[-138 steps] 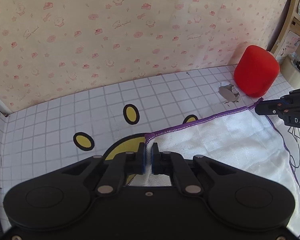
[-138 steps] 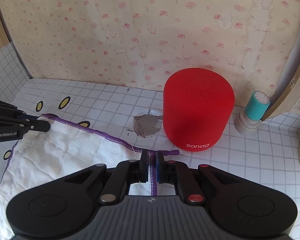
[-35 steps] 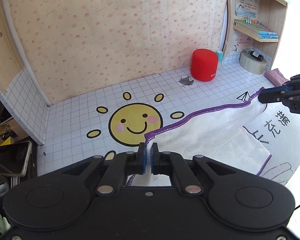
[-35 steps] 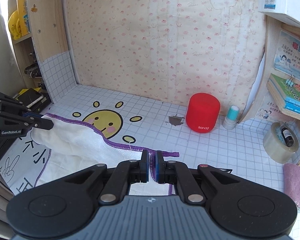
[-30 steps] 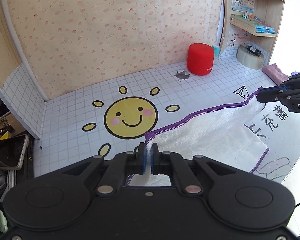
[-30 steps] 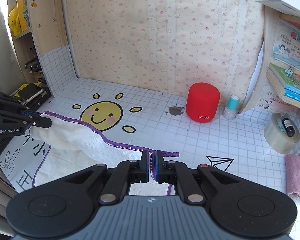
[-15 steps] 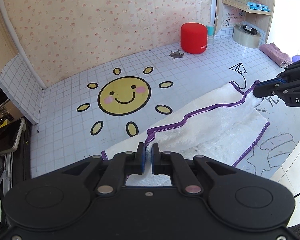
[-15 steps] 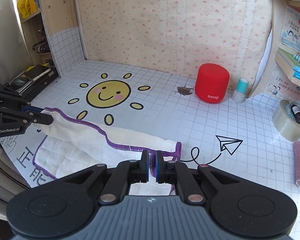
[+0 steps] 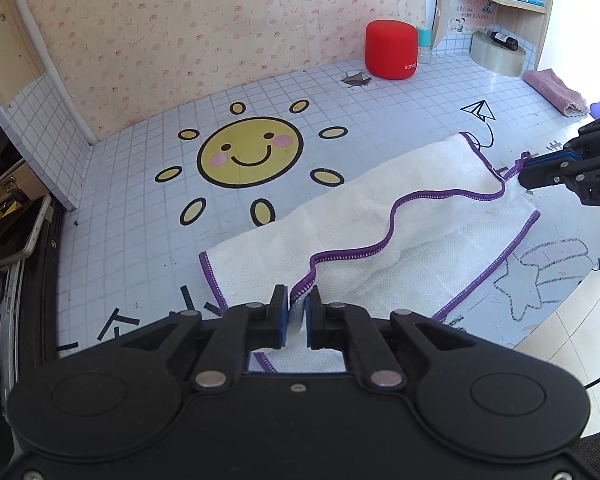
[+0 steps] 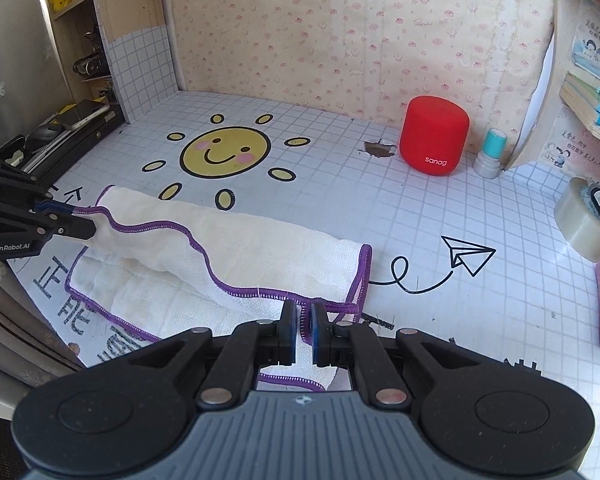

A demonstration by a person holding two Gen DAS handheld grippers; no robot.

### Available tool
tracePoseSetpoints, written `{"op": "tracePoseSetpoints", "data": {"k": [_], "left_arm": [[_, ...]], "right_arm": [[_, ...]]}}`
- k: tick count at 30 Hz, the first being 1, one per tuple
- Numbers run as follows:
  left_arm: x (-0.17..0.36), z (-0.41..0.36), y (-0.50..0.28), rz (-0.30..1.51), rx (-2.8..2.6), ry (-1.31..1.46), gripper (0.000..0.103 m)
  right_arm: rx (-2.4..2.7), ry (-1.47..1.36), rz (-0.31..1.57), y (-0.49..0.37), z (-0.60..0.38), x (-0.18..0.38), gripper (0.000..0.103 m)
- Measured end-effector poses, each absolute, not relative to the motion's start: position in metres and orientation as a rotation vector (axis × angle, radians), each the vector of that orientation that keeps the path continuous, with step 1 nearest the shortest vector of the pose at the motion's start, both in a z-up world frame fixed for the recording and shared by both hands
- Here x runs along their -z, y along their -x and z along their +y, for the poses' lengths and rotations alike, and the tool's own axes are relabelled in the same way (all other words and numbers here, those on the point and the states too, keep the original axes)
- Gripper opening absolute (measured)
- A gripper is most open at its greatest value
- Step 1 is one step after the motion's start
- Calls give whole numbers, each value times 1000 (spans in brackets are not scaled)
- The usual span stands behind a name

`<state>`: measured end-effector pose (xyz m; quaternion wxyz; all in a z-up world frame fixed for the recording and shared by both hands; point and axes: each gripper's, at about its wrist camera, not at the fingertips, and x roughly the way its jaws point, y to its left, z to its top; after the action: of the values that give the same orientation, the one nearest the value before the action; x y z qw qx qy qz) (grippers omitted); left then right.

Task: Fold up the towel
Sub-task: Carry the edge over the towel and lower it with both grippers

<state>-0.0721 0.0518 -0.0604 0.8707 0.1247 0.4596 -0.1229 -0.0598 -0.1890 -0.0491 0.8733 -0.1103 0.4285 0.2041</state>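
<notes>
white towel [image 9: 380, 248] with purple hem: lying folded lengthwise across the near part of the gridded table top [image 9: 140, 168], just in front of the sun drawing [image 9: 250, 152], top layer rippling. left gripper [image 9: 298, 316]: jaws opening, towel corner sitting between the pads. right gripper [image 10: 305, 330]: pinching the other hemmed corner, pads nearly together. red speaker [image 10: 434, 140]: standing well apart by the back wall. tape roll [image 10: 584, 224]: resting at the right.

Your two wrist views look steeply down along each tool, close over the counter [image 9: 140, 184]; both share the towel [image 9: 340, 236] [image 10: 260, 256] and far wall.
</notes>
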Motion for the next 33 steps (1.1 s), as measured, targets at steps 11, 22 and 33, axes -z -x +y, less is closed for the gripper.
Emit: {"op": "tracePoseSetpoints", "data": {"k": [11, 22, 33], "left_arm": [[64, 53, 88, 979, 230, -250, 16], [73, 42, 114, 1012, 253, -265, 24], [78, 30, 120, 1031, 295, -273, 25]], "right_arm": [[-423, 257, 914, 75, -196, 52, 13], [-391, 252, 912, 75, -207, 51, 13], [-410, 301, 925, 82, -206, 56, 27]]}}
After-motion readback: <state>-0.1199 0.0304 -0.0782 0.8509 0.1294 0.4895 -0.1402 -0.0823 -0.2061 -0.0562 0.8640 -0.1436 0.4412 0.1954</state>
